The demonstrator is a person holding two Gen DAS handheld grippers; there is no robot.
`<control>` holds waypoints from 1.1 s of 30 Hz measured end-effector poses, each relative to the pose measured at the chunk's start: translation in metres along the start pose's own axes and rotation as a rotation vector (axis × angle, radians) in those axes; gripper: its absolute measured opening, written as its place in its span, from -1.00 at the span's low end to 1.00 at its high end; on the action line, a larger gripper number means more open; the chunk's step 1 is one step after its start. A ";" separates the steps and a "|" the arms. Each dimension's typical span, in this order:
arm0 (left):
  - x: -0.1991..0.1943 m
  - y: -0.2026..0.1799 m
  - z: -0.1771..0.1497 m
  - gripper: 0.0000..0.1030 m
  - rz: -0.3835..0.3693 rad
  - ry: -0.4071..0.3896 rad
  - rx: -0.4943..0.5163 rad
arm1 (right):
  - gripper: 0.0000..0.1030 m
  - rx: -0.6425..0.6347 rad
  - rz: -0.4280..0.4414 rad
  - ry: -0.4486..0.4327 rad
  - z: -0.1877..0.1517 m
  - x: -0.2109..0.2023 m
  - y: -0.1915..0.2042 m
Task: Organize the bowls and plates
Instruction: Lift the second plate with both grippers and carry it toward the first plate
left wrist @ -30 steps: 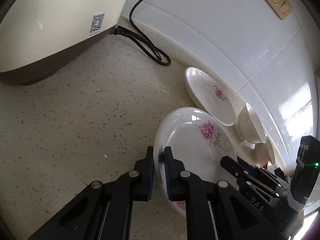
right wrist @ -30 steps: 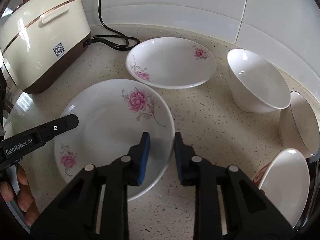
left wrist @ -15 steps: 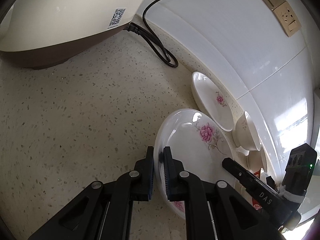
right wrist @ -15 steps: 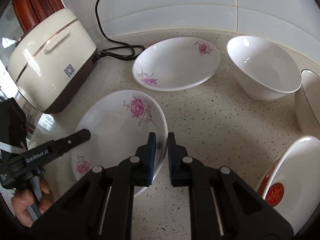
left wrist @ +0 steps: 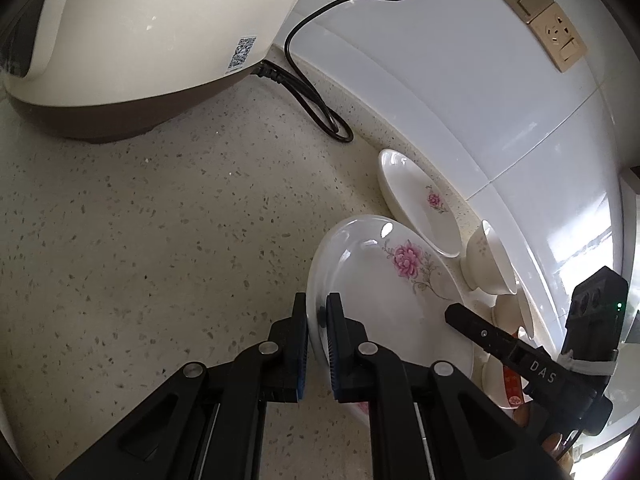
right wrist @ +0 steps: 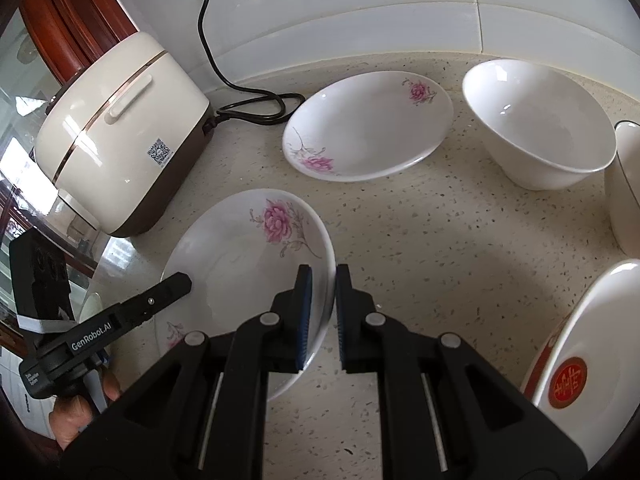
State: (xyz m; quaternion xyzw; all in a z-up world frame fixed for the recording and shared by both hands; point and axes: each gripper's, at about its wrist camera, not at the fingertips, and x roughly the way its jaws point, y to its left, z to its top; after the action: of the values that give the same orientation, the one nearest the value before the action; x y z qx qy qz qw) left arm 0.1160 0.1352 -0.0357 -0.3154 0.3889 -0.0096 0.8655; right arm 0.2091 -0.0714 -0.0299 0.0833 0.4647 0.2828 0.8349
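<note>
A white plate with pink flowers (left wrist: 384, 292) (right wrist: 240, 264) hangs tilted above the counter, held from both sides. My left gripper (left wrist: 317, 308) is shut on its left rim, and my right gripper (right wrist: 322, 280) is shut on its right rim. The right gripper's finger also shows in the left wrist view at the plate's far edge. A second flowered plate (right wrist: 368, 128) (left wrist: 420, 204) lies near the wall. A white bowl (right wrist: 536, 128) (left wrist: 488, 260) stands to its right.
A cream rice cooker (right wrist: 116, 136) (left wrist: 148, 36) sits at the left, its black cord (right wrist: 256, 108) looped by the wall. A plate with a red emblem (right wrist: 592, 344) lies at the right edge, another bowl (right wrist: 628, 184) behind it. A hand (right wrist: 76, 412) holds the left gripper.
My right gripper's jaws closed onto the flowered plate's rim. The plate has been lifted and tilted off the counter. The left gripper kept its grip and drifted back from the rice cooker.
</note>
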 end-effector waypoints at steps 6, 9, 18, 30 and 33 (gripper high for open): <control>-0.012 -0.003 -0.002 -0.84 -0.006 -0.019 0.001 | -0.72 -0.006 0.016 -0.018 0.001 -0.009 0.005; -0.017 -0.004 -0.004 -0.84 0.000 -0.025 0.001 | -0.72 -0.009 0.022 -0.021 0.001 -0.011 0.008; -0.039 -0.006 -0.006 -0.84 0.032 -0.052 0.007 | -0.72 -0.028 0.047 -0.026 -0.002 -0.016 0.020; -0.074 0.004 -0.017 -0.85 0.068 -0.093 -0.020 | -0.72 -0.057 0.098 -0.011 -0.014 -0.023 0.044; -0.085 0.005 -0.020 -0.85 0.071 -0.103 -0.024 | -0.72 -0.057 0.111 -0.003 -0.017 -0.023 0.049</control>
State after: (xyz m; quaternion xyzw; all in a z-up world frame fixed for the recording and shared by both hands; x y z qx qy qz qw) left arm 0.0420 0.1503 0.0077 -0.3116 0.3551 0.0421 0.8804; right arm 0.1665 -0.0457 -0.0028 0.0856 0.4499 0.3416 0.8207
